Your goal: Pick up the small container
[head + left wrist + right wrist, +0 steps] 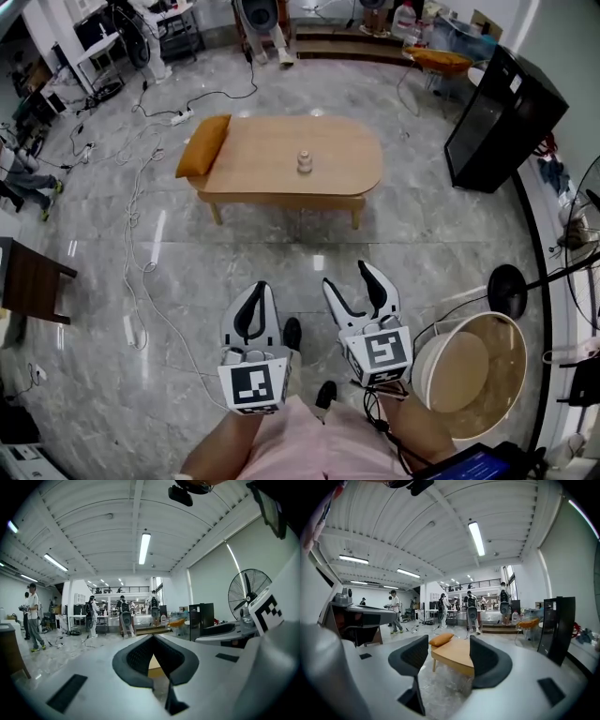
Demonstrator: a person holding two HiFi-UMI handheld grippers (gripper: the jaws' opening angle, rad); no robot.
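Small container [305,161] — upright at the middle of the table [349,150], well apart from me; my left gripper [257,292] pinched together on nothing; my right gripper [350,284] spread, empty; hazard — a hasty reach could clip and topple it.

Bright, even light from ceiling tube lamps [476,538], glare streaks on glossy floor [155,234], fisheye-bent edges, dark corners

The oval light wooden table [253,159] looks smooth and matt; the orange cloth cushion [203,145] looks soft. The grey marbled stone floor [422,230] is polished, glossy. The right gripper [449,639] has dark, finely textured pads [414,654].
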